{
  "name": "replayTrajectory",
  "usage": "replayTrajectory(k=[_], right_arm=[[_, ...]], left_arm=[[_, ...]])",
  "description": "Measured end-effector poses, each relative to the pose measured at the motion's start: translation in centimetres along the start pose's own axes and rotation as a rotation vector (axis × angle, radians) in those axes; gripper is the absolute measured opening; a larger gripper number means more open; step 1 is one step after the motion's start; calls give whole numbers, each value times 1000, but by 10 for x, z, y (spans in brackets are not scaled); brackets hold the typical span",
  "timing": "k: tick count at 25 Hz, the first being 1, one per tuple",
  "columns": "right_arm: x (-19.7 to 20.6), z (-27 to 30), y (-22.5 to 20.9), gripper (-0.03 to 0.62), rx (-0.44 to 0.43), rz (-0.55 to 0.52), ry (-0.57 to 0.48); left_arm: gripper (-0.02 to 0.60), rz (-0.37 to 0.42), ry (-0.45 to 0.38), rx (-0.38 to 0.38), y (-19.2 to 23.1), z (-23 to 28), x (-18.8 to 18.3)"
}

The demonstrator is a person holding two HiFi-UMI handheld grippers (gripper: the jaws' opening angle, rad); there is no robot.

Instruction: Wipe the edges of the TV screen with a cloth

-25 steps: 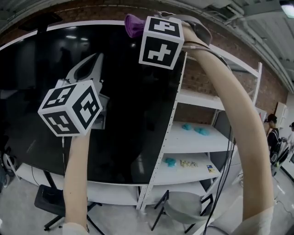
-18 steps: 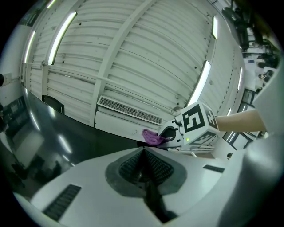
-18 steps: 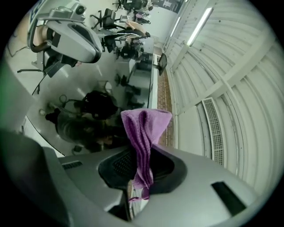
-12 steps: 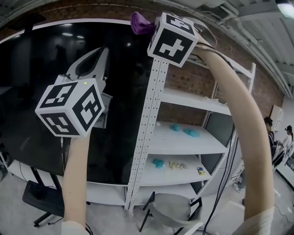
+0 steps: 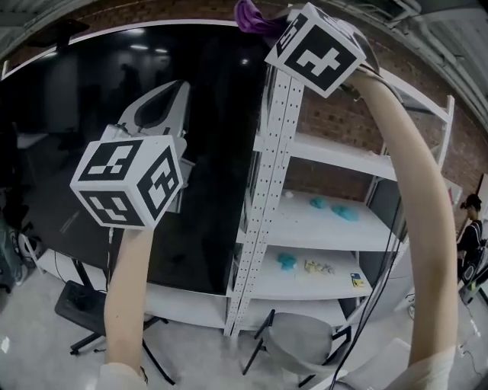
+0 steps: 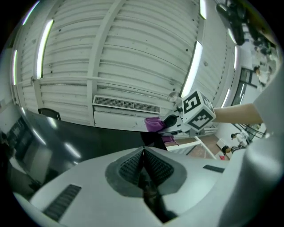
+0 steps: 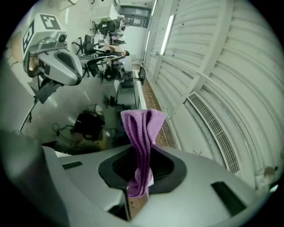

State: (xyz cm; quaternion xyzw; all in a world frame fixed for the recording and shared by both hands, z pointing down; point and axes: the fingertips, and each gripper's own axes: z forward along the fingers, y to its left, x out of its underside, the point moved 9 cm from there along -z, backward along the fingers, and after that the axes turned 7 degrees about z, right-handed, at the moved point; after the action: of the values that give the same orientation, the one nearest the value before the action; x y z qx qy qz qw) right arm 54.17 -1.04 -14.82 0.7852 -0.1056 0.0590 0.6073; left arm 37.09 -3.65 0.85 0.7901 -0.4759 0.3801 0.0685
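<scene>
The big black TV screen (image 5: 114, 137) fills the left of the head view, with a thin pale top edge. My right gripper (image 5: 271, 27) is raised to the screen's top right corner and is shut on a folded purple cloth (image 5: 250, 15). In the right gripper view the cloth (image 7: 141, 133) stands up out of the shut gripper (image 7: 141, 165). My left gripper (image 5: 169, 90) hovers in front of the screen's middle, pointing up. The left gripper (image 6: 143, 151) is shut with nothing in it, and beyond it appear the cloth (image 6: 154, 124) and the dark screen (image 6: 66, 142).
A white perforated shelf upright (image 5: 267, 190) stands right beside the TV's right edge. Its shelves (image 5: 358, 228) hold small teal items. A grey chair (image 5: 305, 343) sits below, and the TV stand's base (image 5: 76, 305) is at the lower left. A person (image 5: 469, 221) stands far right.
The right gripper has carried the cloth rightward along the screen's top edge to the top right corner. The left gripper has stayed in front of the screen.
</scene>
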Motion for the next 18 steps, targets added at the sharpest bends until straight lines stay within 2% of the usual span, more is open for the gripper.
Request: replayTrajectory(k=[2, 5, 11, 18], right_arm=[[9, -2, 0, 63, -3, 56, -57], [17, -1, -5, 63, -13, 144, -153], [28, -2, -5, 63, -61, 223, -298], [43, -3, 2, 63, 13, 424, -465]], left_arm=[[15, 38, 20, -12, -11, -1, 3], [15, 39, 44, -27, -21, 3, 6], [15, 76, 93, -85, -32, 1, 17], [15, 133, 99, -124, -52, -7, 21]])
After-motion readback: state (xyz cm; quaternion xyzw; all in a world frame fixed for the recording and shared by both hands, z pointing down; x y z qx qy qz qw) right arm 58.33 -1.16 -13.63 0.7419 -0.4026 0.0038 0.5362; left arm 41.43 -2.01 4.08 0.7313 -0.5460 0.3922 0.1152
